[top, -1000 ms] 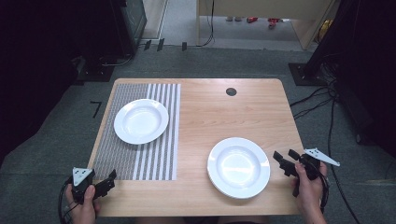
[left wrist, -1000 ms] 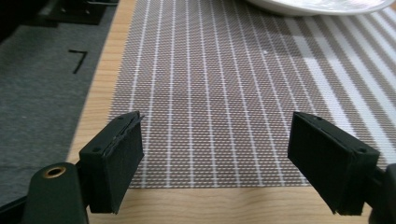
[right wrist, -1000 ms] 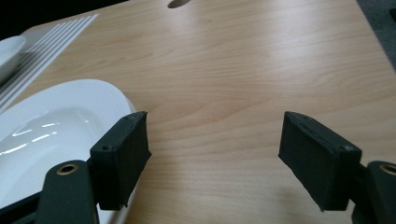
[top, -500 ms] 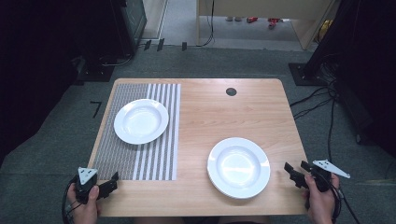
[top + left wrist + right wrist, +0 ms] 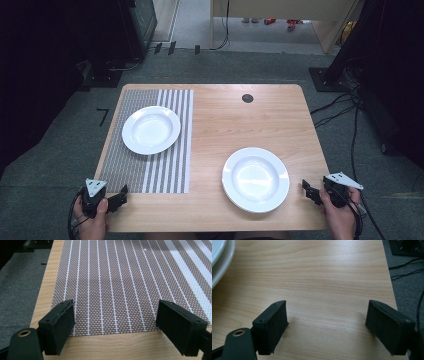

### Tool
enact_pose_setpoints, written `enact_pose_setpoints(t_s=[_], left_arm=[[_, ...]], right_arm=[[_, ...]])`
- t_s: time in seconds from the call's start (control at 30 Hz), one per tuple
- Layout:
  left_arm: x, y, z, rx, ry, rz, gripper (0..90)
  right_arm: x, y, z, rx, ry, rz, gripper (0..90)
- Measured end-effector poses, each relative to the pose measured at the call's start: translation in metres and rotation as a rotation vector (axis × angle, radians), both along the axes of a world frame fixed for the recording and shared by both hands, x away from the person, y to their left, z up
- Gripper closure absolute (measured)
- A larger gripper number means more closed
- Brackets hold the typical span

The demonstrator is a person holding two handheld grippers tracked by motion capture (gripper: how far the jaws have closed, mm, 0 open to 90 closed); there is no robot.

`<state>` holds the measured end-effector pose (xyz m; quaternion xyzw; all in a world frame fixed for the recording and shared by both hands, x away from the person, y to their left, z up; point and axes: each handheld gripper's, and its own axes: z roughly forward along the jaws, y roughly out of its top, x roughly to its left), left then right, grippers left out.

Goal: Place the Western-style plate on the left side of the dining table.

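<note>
At 7 o'clock we hold the left gripper, jaws apart, over the striped placemat; one white plate sits at 10 o'clock. The stacked plates lie beside the right gripper, jaws apart; a careless sweep might knock them.

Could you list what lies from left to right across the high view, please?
Left gripper → striped placemat → plate on the placemat → plate on bare wood → right gripper.

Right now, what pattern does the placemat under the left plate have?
The placemat is a brown-grey weave with white stripes, clearest in the left gripper view.
</note>
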<state>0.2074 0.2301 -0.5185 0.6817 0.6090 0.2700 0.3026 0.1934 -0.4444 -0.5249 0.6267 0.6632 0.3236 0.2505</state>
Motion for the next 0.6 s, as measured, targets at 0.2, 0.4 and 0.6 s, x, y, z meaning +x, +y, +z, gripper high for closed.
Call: enact_pose_setpoints(t_s=[0.2,0.4,0.6], left_arm=[[0.0000,0.0000,0.0000,0.000,0.000,0.000,15.5],[0.0000,-0.0001,-0.0001,0.001,0.000,0.000,15.5],[0.0000,-0.0001,-0.0001,0.001,0.000,-0.001,15.4]], right_arm=[[0.0007,0.0047,-0.0005,-0.045,0.009,0.004,17.0],[0.0007,0.0049,-0.0005,-0.044,0.011,0.007,16.7],[0.0008,0.0050,-0.0007,-0.046,0.011,0.014,16.0]])
